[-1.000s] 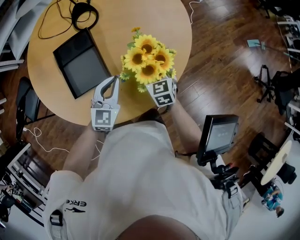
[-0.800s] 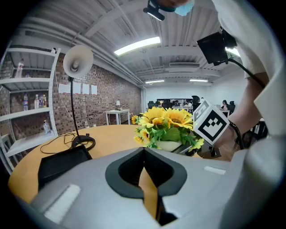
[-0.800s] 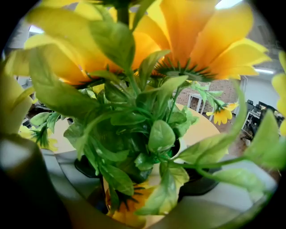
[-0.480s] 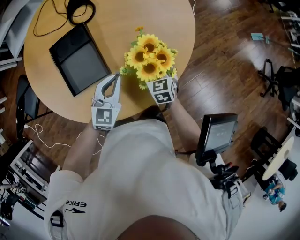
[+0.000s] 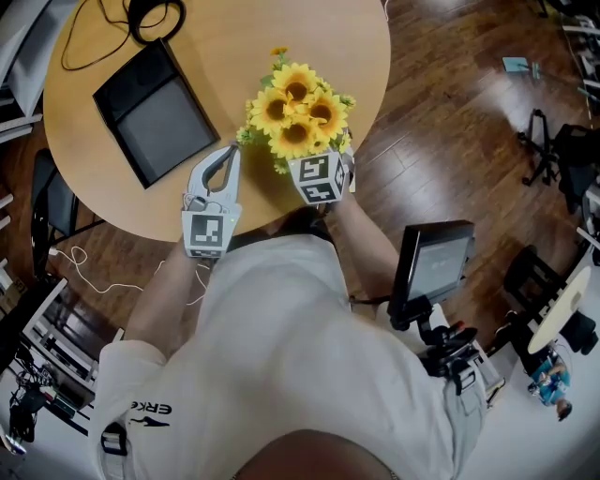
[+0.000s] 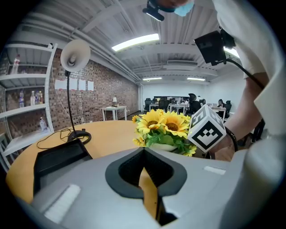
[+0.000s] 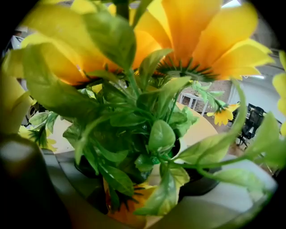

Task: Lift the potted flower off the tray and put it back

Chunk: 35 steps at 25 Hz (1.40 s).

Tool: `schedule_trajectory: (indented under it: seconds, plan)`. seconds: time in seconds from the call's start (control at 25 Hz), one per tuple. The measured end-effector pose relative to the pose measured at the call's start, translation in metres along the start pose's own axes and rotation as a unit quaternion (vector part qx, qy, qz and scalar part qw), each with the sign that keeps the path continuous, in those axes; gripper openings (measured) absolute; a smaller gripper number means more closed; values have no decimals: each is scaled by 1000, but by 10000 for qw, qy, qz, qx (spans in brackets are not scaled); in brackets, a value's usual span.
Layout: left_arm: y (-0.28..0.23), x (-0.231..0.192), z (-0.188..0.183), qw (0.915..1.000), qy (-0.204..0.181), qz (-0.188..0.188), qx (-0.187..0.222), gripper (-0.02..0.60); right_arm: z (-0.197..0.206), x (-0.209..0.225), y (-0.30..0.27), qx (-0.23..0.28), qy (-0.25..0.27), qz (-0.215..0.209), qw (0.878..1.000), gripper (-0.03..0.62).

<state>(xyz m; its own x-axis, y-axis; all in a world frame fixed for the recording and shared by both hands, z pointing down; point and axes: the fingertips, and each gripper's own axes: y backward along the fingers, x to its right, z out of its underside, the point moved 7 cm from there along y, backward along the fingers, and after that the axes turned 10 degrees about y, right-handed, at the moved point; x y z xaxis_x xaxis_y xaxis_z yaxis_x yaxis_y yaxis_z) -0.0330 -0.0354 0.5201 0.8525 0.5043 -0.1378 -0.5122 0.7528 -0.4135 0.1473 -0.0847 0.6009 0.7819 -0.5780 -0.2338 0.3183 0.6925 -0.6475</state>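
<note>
The potted flower (image 5: 295, 108), yellow sunflowers over green leaves in a white pot, stands by the right front rim of the round wooden table (image 5: 234, 47), apart from the black tray (image 5: 155, 108). My right gripper (image 7: 147, 173) reaches in under the blooms, only its marker cube (image 5: 319, 178) showing from above. Its jaws stand wide on either side of the pot (image 7: 190, 145) and close on it. Leaves hide the pot's base. My left gripper (image 5: 228, 155) rests shut and empty over the table, left of the flower (image 6: 165, 127), with the tray (image 6: 58, 156) further left.
Black headphones (image 5: 155, 14) with a cable lie behind the tray. A desk lamp (image 6: 75, 53) stands at the table's far side. A monitor on a stand (image 5: 436, 267) is on the wooden floor to my right. The table rim runs just under both grippers.
The right gripper and the flower have shifted slightly away from me in the head view. The left gripper has kept still.
</note>
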Motion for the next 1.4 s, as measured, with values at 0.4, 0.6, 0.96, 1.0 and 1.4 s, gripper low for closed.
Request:
schedule_trajectory:
  seconds: [0.4,0.6,0.96,1.0,1.4]
  plan:
    - [4,5,2,10000,-19,19,-19,2,3,1,0,-26,-25,12,10000,520]
    - [3,3,3,10000,-4,-10,1,2,5,2,0,-30,-22,8,10000,520]
    - [1,2,2,10000,-24,-15,14,2,6,2,2,39,-16,-1,10000,518]
    - [2,2,3,10000,-23,-21,12,2,6,1,2,41,-12,-5,10000,518]
    - [3,-3,-2,9999,-10,-82,79,2,-2,3,3,191,79,-44,9998,518]
